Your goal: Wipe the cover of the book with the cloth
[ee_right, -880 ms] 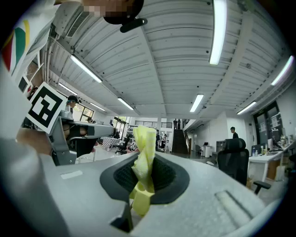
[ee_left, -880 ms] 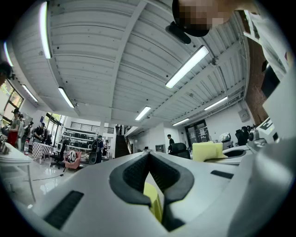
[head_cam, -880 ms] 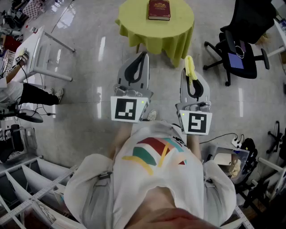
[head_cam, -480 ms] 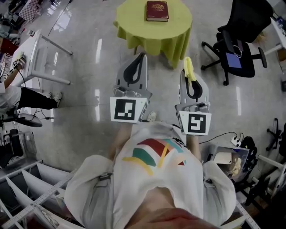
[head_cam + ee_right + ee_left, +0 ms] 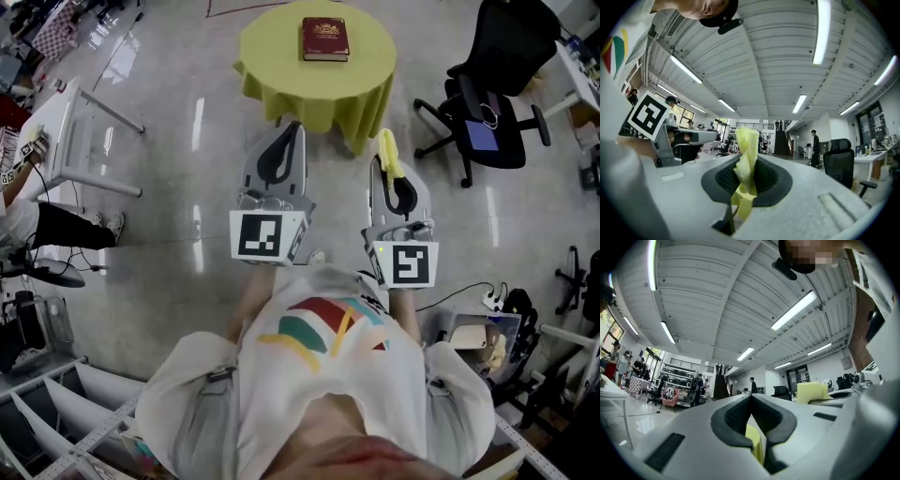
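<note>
A dark red book lies shut on a round table draped in a yellow-green cloth cover, at the top of the head view. Both grippers are held level over the floor, short of the table. My left gripper is shut, with nothing gripped between its jaws. My right gripper is shut on a twisted yellow cloth, which sticks out past the jaw tips. That cloth also shows in the left gripper view as a yellow cloth at the right.
A black office chair stands right of the round table. A white table with a seated person is at the left. A box with cables lies on the floor at lower right, and white shelf frames at lower left.
The round table and book sit lower in the head view and nearer the grippers. Both grippers keep their pose, and the cloth stays in the right one.
</note>
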{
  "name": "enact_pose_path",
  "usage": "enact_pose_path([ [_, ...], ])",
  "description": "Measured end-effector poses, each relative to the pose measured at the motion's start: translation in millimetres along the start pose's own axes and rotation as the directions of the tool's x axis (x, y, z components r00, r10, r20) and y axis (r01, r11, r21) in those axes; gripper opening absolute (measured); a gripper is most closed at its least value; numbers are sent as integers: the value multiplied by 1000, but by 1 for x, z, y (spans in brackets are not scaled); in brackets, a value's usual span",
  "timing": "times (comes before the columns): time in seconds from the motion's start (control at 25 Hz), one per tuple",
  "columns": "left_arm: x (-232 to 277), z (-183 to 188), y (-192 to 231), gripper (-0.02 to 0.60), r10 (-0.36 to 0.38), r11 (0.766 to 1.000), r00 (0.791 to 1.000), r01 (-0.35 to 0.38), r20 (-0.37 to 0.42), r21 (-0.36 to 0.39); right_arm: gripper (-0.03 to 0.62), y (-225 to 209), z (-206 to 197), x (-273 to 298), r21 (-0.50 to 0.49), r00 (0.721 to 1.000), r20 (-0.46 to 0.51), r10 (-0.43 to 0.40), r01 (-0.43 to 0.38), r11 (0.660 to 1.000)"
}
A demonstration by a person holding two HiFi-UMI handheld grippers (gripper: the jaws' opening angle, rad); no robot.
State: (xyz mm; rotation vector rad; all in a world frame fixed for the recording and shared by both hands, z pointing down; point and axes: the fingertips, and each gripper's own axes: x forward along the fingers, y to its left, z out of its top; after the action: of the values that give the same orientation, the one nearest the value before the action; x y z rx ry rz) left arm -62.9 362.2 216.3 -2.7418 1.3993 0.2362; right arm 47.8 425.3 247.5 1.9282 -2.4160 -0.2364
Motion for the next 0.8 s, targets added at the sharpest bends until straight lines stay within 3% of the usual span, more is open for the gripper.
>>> enact_pose_path([
  [0.44, 24, -20, 34, 15, -10, 998, 1000, 9, -18, -64, 29, -9, -5, 14, -15, 997, -30, -75, 74, 997],
  [0.8, 66, -25, 38, 15, -7, 999, 1000, 7, -12, -40, 29, -45, -5, 36, -15, 994, 22, -103, 104, 995],
])
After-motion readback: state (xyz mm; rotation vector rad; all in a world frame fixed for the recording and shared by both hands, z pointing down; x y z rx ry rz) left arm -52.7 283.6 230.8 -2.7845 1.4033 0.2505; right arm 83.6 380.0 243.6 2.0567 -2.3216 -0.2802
